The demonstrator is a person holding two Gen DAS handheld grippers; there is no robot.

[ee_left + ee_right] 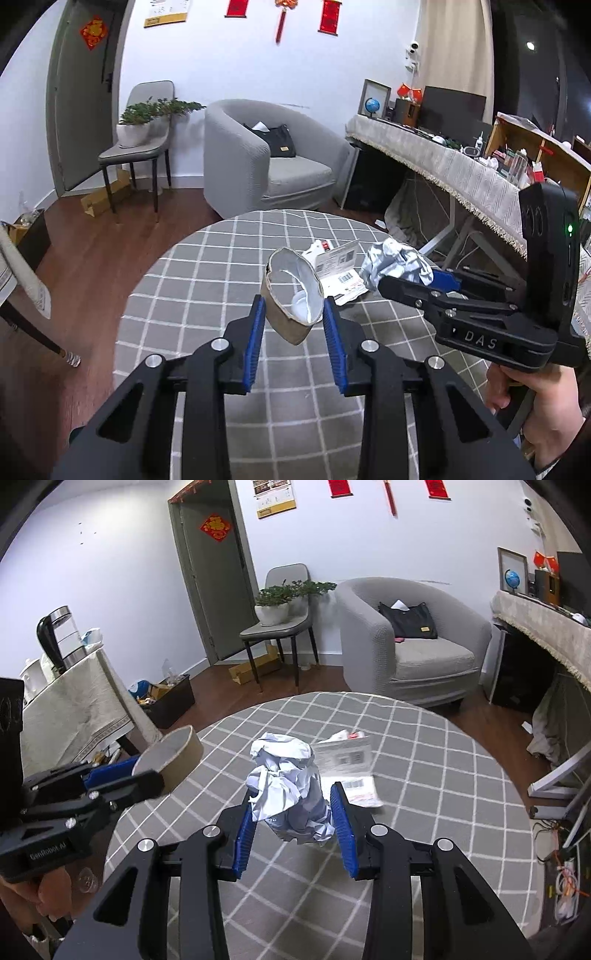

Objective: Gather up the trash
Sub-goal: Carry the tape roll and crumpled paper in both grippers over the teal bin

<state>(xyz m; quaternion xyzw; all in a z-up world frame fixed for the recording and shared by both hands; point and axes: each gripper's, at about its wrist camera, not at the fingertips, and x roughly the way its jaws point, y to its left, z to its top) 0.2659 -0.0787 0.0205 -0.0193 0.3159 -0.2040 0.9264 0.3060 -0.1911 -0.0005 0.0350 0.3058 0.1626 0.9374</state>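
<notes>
My left gripper (294, 310) is shut on a squashed brown paper cup (291, 295) with a white lining, held tilted above the table. The cup (173, 755) and the left gripper (127, 775) also show at the left of the right wrist view. My right gripper (291, 808) is shut on a crumpled white paper ball (288, 786), lifted off the tablecloth. In the left wrist view the right gripper (421, 282) holds the paper ball (395, 264) at the right. Flat printed papers (343, 273) (351, 771) lie on the cloth beyond both grippers.
A round table with a grey checked cloth (207, 306) (424, 775) lies below. Behind it stand a grey armchair (266, 155), a chair with a potted plant (140, 125) and a long cluttered desk (461, 166). A black bin with trash (166, 698) sits on the floor at left.
</notes>
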